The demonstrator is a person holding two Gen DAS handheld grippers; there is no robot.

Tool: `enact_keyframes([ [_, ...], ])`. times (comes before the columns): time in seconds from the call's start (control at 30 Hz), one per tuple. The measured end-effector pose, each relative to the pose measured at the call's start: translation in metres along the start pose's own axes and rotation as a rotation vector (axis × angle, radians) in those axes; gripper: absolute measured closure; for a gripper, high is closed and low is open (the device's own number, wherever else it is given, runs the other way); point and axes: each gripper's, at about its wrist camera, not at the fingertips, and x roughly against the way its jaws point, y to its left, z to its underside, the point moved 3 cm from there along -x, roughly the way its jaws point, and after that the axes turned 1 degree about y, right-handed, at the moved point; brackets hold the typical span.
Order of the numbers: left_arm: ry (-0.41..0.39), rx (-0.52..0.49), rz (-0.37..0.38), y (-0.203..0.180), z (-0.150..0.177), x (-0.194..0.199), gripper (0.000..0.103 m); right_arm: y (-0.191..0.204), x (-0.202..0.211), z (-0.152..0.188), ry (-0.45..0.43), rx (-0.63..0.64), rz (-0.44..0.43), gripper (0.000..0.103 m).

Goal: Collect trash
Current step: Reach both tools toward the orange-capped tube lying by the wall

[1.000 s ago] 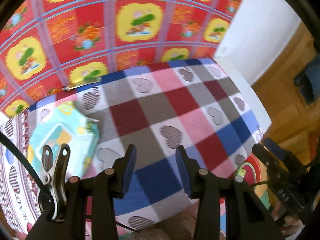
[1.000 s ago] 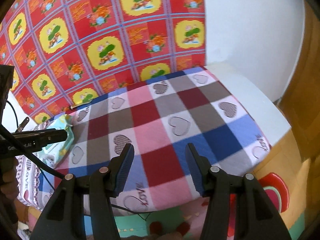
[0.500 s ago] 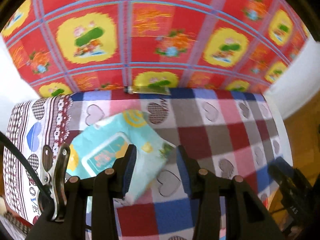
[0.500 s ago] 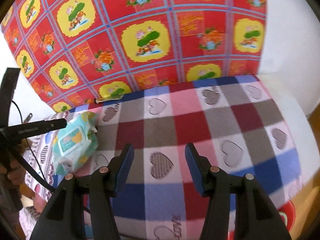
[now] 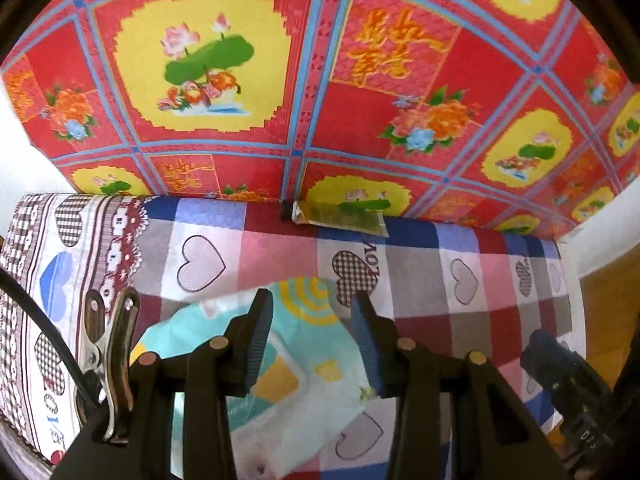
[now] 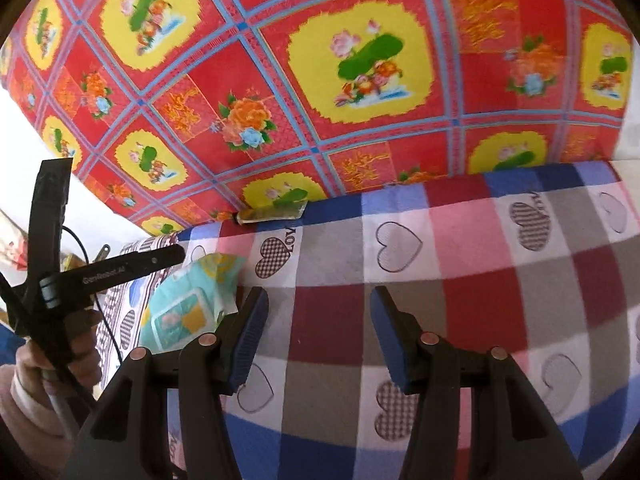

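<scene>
On heart-check blanket (image 5: 420, 280): teal wipes pack (image 5: 304, 344); red floral wall covering (image 5: 320, 80) behind; both grippers (image 5: 312, 344) (image 6: 316, 336) released.

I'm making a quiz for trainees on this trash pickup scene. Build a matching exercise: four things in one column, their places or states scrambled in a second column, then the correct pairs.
Things
1. wipes pack
2. flat wrapper
3. left hand-held gripper
4. right hand-held gripper

Places or states
A. open over bare checked blanket
B. at the blanket's far edge, against the red patterned cloth
C. open, above the teal pack
D. lying on the blanket's left part

Pairs: 1-D, 2-B, 3-C, 4-A
</scene>
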Motion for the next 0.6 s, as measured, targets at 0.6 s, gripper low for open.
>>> enact_keyframes([
  [0.6,-0.056,0.016,0.047,0.023,-0.046,-0.083,0.060,0.005,-0.117,-0.045,0.025,-0.047,-0.024,0.049],
])
